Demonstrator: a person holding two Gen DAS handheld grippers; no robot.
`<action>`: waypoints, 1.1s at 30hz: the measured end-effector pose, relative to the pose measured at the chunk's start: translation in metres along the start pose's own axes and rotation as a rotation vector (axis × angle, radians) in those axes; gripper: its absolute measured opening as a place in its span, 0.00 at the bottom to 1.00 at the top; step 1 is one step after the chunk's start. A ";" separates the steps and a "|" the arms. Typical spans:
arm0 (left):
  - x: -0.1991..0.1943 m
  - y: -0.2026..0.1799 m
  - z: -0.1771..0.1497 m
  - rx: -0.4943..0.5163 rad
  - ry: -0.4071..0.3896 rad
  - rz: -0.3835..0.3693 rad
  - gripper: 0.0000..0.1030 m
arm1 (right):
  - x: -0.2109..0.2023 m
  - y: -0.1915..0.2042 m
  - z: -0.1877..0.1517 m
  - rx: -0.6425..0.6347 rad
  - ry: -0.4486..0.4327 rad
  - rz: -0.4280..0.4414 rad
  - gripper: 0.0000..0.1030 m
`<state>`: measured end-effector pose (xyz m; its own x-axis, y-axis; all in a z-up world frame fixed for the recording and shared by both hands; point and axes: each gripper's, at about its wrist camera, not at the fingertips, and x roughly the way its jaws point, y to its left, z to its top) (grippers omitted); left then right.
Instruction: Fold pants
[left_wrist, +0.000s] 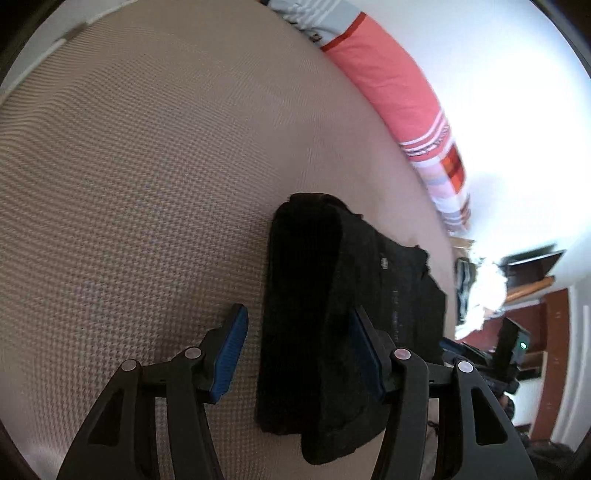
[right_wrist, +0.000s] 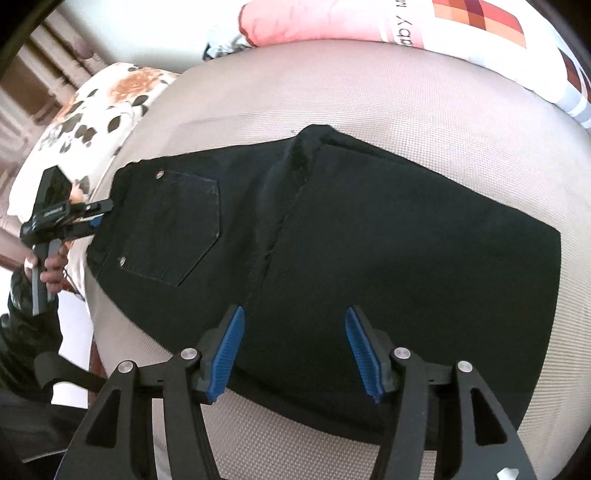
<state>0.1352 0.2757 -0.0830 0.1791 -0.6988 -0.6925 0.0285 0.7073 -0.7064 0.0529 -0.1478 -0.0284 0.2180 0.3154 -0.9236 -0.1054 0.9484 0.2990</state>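
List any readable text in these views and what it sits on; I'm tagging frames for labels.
"by M", cut off by the frame edge: on the white pillow with the orange checks.
White tag on the black pants: too small to read.
Pale print line down the pants: blurred.
Label on the left claw body: too small to read.
Nothing else readable.

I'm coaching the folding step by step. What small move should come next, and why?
Probably close the left gripper on the waistband. It is open astride the edge of the black pants, which lie flat on the bed, already folded to a short bundle. The right gripper hovers open over the cloth's near edge, holding nothing.
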 end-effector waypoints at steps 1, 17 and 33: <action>0.002 0.002 0.001 -0.003 0.012 -0.016 0.55 | 0.000 0.000 0.002 0.006 -0.004 0.000 0.53; 0.043 -0.031 0.014 0.140 0.040 -0.138 0.54 | 0.007 0.005 0.025 0.084 -0.073 -0.029 0.56; 0.048 -0.093 -0.007 0.239 -0.031 0.339 0.31 | -0.010 -0.027 0.016 0.086 -0.164 -0.217 0.57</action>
<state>0.1343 0.1757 -0.0517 0.2466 -0.4216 -0.8726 0.1897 0.9040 -0.3831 0.0691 -0.1759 -0.0229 0.3812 0.0985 -0.9192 0.0423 0.9914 0.1238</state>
